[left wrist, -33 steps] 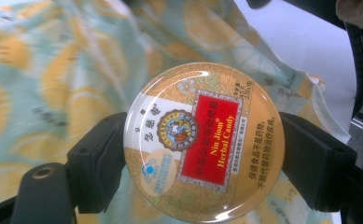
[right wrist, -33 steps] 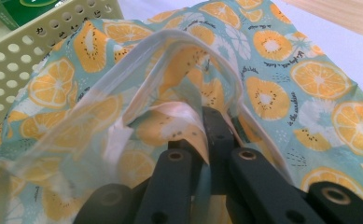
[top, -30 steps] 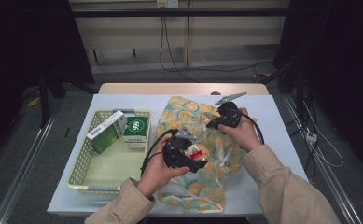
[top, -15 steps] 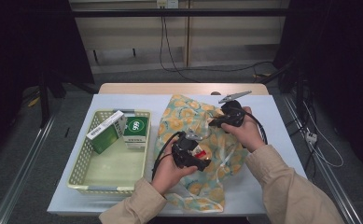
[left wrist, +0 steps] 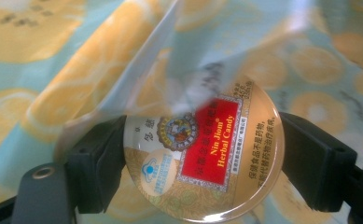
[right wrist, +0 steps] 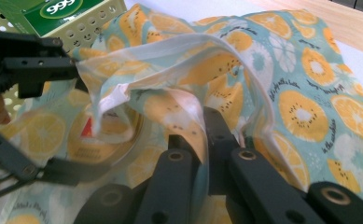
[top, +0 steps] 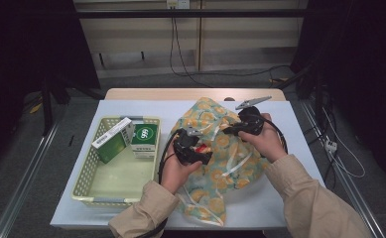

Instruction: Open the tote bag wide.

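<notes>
Candy tin (left wrist: 202,158) clamped between left tool (left wrist: 202,163) jaws.

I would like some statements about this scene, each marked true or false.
1. The left gripper holds a round candy tin between its fingers. True.
2. The right gripper is wide open. False: it is shut on the fabric bag.
3. Two boxes are in the basket. True.
4. The bag is plain white. False: it has an orange-slice print.
5. The tin lies in the basket. False: it is at the bag.
</notes>
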Motion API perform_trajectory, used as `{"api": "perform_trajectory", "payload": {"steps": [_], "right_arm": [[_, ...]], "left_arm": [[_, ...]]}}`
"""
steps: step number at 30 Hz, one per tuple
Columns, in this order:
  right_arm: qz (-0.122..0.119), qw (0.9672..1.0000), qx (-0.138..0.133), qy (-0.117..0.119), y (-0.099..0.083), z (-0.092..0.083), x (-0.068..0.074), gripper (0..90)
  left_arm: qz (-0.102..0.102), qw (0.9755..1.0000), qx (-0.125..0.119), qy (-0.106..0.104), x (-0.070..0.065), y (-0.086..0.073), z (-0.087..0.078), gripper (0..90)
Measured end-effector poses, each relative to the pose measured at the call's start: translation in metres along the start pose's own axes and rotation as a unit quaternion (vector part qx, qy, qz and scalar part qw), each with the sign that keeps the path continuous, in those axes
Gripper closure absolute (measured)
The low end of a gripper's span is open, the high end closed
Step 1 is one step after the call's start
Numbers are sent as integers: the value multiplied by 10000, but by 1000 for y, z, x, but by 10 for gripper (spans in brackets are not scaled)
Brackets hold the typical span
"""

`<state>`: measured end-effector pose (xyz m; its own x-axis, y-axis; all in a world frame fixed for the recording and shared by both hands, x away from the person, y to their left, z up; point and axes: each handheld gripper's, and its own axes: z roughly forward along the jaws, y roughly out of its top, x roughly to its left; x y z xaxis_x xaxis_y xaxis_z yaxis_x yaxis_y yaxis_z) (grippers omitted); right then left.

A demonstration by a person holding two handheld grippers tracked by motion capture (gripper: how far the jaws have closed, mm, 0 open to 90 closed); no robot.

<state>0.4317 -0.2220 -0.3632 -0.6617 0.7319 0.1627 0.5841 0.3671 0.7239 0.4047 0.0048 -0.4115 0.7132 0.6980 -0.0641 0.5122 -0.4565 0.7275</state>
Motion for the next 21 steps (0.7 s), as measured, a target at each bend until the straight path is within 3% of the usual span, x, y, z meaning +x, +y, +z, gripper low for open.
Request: {"api": "perform_trajectory", "payload": {"steps": [6,13,18,21], "right_arm": [[-25,10000,10,38,0,1,1,890],[-23,10000,-14,77,1,1,1,890],[-3,10000,-29,93,1,1,1,890],[-8,9999,-24,115,0,2,1,890]], "left_arm": [[-94,9999,-51,41,6,0,2,203],[-33,10000,-45,-1,2,4,6,203],[-63,10000,-31,-20,1,10,17,203],[-44,9998,-163,60,3,18,25,203]]}}
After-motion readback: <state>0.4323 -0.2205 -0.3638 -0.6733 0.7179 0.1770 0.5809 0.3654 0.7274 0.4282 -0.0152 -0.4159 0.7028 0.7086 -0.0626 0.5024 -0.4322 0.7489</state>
